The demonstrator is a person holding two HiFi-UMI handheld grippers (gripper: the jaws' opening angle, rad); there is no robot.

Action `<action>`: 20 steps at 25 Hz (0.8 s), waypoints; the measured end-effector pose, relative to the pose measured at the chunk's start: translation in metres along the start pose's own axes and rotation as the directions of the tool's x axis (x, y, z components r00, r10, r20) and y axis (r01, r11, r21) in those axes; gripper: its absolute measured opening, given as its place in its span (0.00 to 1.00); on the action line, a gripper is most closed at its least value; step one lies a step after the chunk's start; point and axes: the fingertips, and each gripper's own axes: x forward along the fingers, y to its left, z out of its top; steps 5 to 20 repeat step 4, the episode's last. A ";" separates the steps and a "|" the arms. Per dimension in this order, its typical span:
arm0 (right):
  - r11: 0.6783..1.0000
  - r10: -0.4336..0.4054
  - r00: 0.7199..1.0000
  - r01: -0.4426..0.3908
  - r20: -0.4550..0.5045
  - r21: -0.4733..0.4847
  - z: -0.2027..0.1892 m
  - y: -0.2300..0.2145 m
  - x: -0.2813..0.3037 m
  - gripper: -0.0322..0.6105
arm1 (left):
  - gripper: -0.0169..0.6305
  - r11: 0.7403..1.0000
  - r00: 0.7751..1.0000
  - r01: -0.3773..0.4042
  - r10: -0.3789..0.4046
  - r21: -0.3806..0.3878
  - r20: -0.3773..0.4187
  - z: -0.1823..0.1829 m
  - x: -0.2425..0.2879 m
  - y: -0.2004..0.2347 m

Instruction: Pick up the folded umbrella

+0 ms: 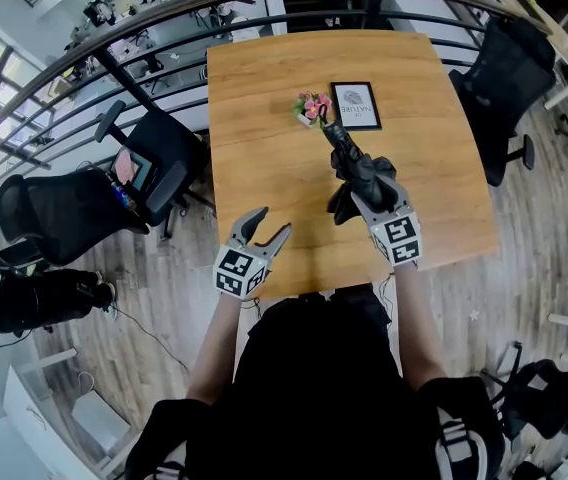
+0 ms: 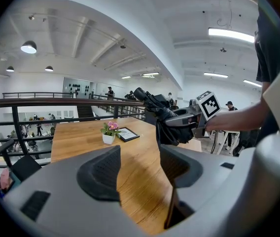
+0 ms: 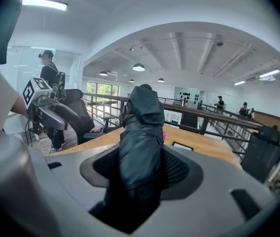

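Note:
The folded black umbrella (image 1: 356, 168) is held up off the wooden table (image 1: 264, 118), its tip pointing away toward the flower pot. My right gripper (image 1: 374, 200) is shut on it; in the right gripper view the umbrella (image 3: 140, 142) fills the gap between both pads. In the left gripper view the umbrella (image 2: 164, 120) hangs in the air at the right, clamped by the right gripper (image 2: 187, 120). My left gripper (image 1: 266, 230) hovers over the table's near edge, open, with nothing between its fingers (image 2: 100, 174).
A small white pot of pink flowers (image 1: 309, 108) and a framed card (image 1: 356, 105) stand at the table's far middle. Black office chairs (image 1: 159, 163) flank the table on the left and right (image 1: 509, 78). A metal railing (image 1: 164, 18) runs behind the table.

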 end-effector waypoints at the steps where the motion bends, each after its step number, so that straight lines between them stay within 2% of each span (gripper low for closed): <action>1: 1.000 0.002 1.000 -0.002 0.001 -0.002 0.000 0.000 0.000 0.45 | 0.42 1.000 1.000 0.001 -0.001 0.001 0.000 0.001 0.000 -0.001; 20: 1.000 0.007 1.000 -0.007 0.007 -0.007 0.000 0.000 -0.001 0.45 | 0.42 1.000 1.000 0.002 -0.002 0.005 0.003 0.002 0.001 -0.003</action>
